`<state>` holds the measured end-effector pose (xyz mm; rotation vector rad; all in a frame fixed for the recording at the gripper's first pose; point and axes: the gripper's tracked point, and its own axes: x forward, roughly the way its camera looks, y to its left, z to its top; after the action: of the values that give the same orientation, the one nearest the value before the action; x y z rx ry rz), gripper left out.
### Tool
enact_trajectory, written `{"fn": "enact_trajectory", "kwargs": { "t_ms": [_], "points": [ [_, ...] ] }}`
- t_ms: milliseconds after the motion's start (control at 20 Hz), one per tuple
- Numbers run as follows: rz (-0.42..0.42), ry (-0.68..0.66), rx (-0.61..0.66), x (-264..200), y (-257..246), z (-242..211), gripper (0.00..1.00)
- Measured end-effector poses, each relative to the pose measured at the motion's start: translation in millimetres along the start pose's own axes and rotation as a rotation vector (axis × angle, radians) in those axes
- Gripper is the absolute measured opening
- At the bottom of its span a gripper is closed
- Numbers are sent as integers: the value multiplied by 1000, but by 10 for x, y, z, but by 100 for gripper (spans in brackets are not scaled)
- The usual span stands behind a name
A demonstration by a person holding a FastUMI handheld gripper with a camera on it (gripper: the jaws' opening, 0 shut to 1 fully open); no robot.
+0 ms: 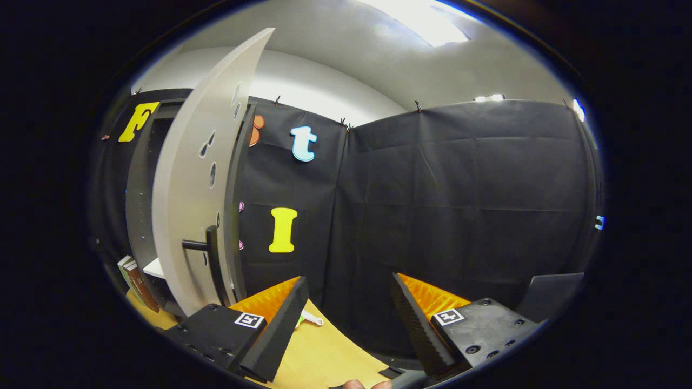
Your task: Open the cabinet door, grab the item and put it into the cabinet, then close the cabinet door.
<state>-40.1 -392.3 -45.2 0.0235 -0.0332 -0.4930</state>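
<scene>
Bright ceiling light (427, 21) glares overhead; fisheye bends edges, booth dim.

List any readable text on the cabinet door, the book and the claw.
Cabinet door: none.
Book by the cabinet: print too blurred to read.
Claw, open with nothing between its fingers: square coded markers, no words.

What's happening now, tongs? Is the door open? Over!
Tongs open, holding nothing. Cabinet door swung open, handle facing out. Small white item on the table, just ahead of one finger. Nothing in the way.
</scene>
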Motion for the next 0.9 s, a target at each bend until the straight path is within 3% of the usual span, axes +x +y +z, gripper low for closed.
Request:
{"fn": "enact_trajectory", "kwargs": {
  "t_ms": [350, 900],
  "points": [
    [41, 70, -9, 215, 150, -264, 97],
    [150, 119, 66, 17, 670, -397, 98]
  ]
}}
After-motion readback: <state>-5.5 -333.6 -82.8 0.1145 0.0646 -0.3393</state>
